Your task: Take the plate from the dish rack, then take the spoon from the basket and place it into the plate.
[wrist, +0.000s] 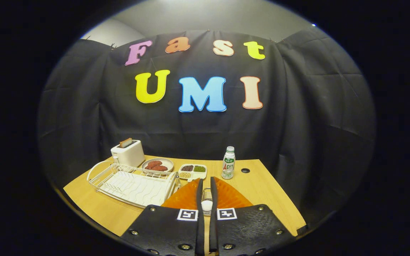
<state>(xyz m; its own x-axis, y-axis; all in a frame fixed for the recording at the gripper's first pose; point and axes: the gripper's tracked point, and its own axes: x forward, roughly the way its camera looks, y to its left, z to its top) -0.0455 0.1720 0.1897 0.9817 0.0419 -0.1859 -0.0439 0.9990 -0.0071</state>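
Observation:
An orange ribbed plate (230, 197) lies flat on the wooden table (94, 208), just right of the white wire dish rack (131, 185). My gripper (206, 179) hovers over the plate, its two fingers nearly together and pointing forward. Between them sits the spoon (206, 205): a white rounded piece with a silvery part just ahead of it, and both fingers press on it. The plate's near part is hidden under the fingers. No dishes stand in the rack.
Behind the rack stand a white toaster (127, 153) with a slice in it, a grey dish of red patties (157, 164) and a divided white dish of grains (192, 171). A small bottle (228, 163) stands beyond the plate, next to a cable hole (245, 170).

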